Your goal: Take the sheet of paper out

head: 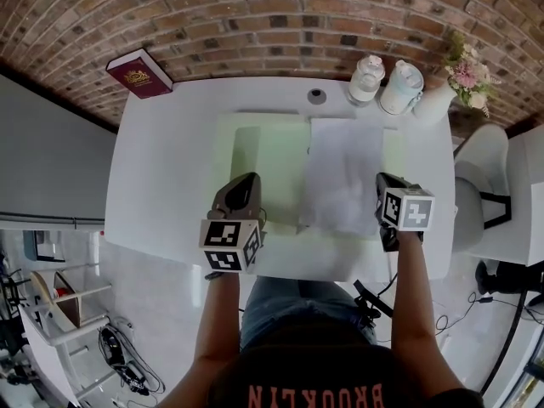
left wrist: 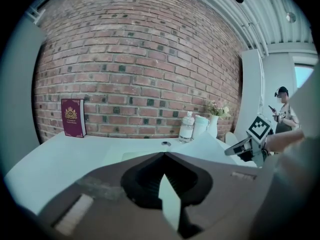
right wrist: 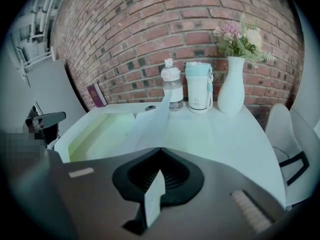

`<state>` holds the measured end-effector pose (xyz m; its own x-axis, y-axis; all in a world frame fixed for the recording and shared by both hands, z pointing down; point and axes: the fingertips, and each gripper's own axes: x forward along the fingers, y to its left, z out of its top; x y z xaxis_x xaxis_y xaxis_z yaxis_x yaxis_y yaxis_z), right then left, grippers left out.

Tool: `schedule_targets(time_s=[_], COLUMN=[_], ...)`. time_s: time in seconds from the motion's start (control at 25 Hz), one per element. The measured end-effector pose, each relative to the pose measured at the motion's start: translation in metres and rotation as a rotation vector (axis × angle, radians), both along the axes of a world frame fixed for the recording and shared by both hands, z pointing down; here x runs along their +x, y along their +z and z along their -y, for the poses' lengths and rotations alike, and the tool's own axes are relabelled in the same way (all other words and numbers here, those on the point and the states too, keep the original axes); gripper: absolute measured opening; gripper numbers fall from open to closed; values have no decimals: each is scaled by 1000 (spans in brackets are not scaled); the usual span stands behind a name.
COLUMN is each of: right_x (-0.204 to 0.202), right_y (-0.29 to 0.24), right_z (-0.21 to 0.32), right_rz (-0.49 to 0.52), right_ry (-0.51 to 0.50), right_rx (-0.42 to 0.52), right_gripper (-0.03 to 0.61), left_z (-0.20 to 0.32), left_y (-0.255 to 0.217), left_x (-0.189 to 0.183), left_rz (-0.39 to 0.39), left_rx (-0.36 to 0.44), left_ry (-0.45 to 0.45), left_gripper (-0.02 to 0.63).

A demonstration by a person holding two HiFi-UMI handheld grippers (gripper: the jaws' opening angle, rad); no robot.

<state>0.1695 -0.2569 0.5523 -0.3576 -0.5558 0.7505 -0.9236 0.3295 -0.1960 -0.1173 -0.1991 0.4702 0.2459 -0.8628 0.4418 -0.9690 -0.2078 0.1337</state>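
The R hand-held gripper (right wrist: 160, 151) is squeezing shut on the near edge of the sheet of paper (head: 344, 177). The paper is stretching away in front of it, w/ the far part lying over the green folder (head: 263, 155). The L hand-held gripper (left wrist: 164, 155) is also pinching shut on a thin pale edge. It looks like the folder's edge, prob. to stop the folder sliding on the worktop (head: 170, 168) while the paper gets pulled out. A red book (head: 138, 73) is standing by the wall, far ahead-left of the L one. Its gold crest is showing, but the words are too small to read. The person's shirt (head: 319, 393) is showing "BROOKLYN". The cube (head: 231, 245) is showing b&w square marks, no words.
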Motion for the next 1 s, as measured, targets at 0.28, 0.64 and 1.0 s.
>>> schedule_targets(time_s=[0.28, 0.64, 1.0], right_x=[-16, -37, -63], right_y=[-46, -109, -176], right_z=[-9, -22, -20], right_rz=[17, 27, 23], right_ry=[-8, 13, 36], right_rx=[118, 263, 458], right_gripper=[2, 2, 2], left_z=[-3, 0, 10], left_y=[-22, -61, -111], left_x=[-6, -26, -48], left_rz=[8, 0, -4], left_rx=[57, 144, 261], left_ry=[31, 54, 49], left_gripper=[-3, -3, -3])
